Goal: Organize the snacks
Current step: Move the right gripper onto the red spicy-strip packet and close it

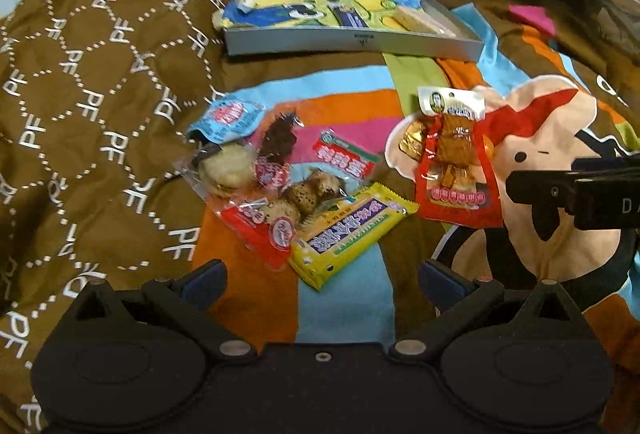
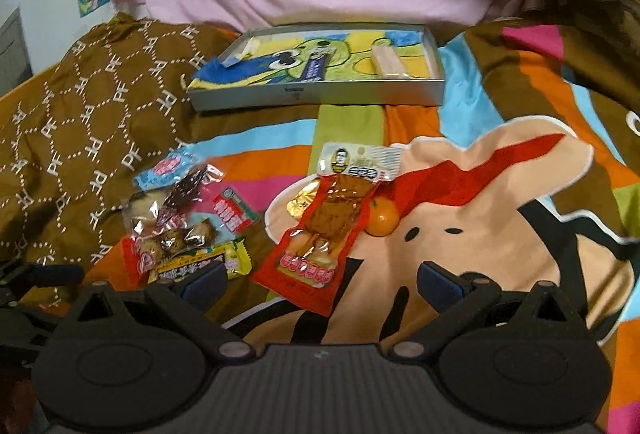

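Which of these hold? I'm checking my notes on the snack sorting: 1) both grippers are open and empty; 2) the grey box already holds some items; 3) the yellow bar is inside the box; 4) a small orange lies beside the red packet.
1) True: the left gripper and right gripper are open and hold nothing.
2) True: the grey box holds a few wrapped items.
3) False: the yellow bar lies on the blanket in the snack pile.
4) True: the small orange touches the red packet.
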Tool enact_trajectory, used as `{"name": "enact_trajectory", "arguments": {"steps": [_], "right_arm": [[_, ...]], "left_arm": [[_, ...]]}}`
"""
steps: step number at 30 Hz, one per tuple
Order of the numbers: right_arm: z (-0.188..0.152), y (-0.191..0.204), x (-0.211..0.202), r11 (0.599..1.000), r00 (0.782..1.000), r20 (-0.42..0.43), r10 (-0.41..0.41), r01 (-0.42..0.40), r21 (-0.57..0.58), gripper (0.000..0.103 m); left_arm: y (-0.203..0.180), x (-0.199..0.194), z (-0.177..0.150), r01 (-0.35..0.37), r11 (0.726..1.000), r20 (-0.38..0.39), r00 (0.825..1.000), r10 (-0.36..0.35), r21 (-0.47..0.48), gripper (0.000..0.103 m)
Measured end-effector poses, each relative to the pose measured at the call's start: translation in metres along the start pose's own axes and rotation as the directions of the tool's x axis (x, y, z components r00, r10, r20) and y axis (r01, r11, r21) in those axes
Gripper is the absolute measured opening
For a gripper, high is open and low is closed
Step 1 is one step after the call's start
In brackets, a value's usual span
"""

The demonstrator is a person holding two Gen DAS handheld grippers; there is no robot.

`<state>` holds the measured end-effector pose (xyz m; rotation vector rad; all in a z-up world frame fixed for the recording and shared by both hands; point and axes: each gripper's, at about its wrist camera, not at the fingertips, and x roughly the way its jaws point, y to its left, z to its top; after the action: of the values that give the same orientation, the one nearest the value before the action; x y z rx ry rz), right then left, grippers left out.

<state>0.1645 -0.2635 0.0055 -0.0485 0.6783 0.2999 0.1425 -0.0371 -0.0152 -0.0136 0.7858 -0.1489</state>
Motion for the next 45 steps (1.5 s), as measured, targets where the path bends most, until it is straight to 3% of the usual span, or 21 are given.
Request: {"name": "enact_trajectory", "arguments": {"steps": [4, 11, 17, 29, 36, 40, 45], "right_arm": [[0.016, -0.005, 0.014, 0.997, 0.999, -0.023, 0.024, -0.026, -0.071, 0.103], [0.032, -0.024, 0.049, 0.976, 0.988, -0.083, 0.129, -0.141, -0.165, 0.103], [0.029, -0.05, 0.084, 0.973, 0.958, -0.17, 0.231, -0.226, 0.046, 0.103], [0.028, -0.06, 0.1, 0.929, 0.932, -0.127, 0.339, -0.31, 0.205, 0.098], [0.031, -0.064, 0.098, 0.899, 0.921, -0.096, 0.377, -0.339, 0.275, 0.096], [0.032, -0.062, 0.098, 0.906, 0.924, -0.105, 0.367, -0.33, 0.264, 0.095], [0.031, -0.062, 0.1, 0.914, 0.929, -0.11, 0.353, -0.318, 0.251, 0.095]], "left_arm": [[0.001, 0.015, 0.004, 0.028, 1.0, -0.057, 0.998, -0.029, -0.006, 0.102], [0.002, 0.04, 0.011, 0.049, 0.999, -0.108, 0.993, -0.047, 0.02, 0.102], [0.006, 0.062, 0.021, 0.073, 0.997, -0.134, 0.989, -0.068, 0.03, 0.102], [-0.002, 0.085, 0.032, 0.122, 0.99, -0.139, 0.984, -0.111, 0.073, 0.102], [-0.017, 0.08, 0.027, 0.165, 0.983, -0.17, 0.974, -0.148, 0.086, 0.102], [-0.035, 0.073, 0.021, 0.227, 0.966, -0.21, 0.958, -0.197, 0.128, 0.102], [-0.039, 0.08, 0.024, 0.226, 0.963, -0.217, 0.957, -0.191, 0.149, 0.102]]}}
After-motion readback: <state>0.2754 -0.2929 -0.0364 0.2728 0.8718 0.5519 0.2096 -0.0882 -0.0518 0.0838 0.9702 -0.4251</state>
